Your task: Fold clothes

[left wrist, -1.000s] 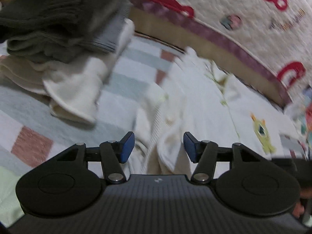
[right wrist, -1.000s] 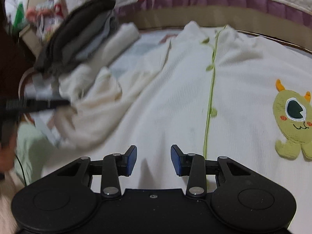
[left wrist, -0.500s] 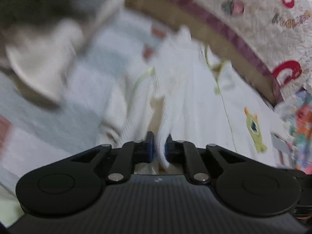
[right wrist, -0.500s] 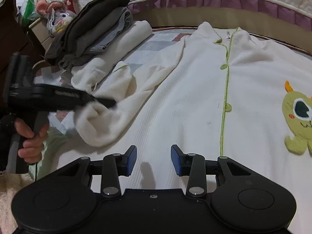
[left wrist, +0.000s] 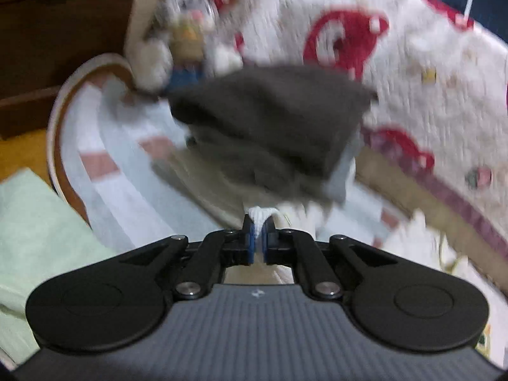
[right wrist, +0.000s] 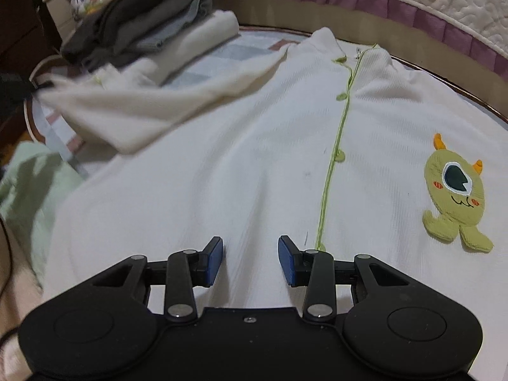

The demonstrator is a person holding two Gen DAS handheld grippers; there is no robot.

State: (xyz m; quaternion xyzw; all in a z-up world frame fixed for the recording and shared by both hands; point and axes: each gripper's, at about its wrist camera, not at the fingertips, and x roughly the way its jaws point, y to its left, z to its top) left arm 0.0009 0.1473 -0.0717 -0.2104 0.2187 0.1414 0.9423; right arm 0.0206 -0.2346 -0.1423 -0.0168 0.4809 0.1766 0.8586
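Note:
A white ribbed baby garment (right wrist: 254, 146) with a green button placket and a green monster patch (right wrist: 454, 190) lies spread on the bed. Its left sleeve (right wrist: 127, 108) is stretched out to the left. My left gripper (left wrist: 259, 238) is shut on the white sleeve cuff (left wrist: 261, 216), lifted in front of the clothes stack. My right gripper (right wrist: 250, 260) is open and empty, low over the garment's body just left of the placket.
A stack of folded dark, grey and cream clothes (right wrist: 143, 22) sits at the back left, also in the left wrist view (left wrist: 273, 133). A quilted bumper with red prints (left wrist: 397, 63) rings the bed. A pale green cloth (left wrist: 38, 231) lies at the left edge.
My left gripper shut on the sleeve cuff, then pulled it out to the left, stretching the sleeve straight. The right gripper has stayed open over the body.

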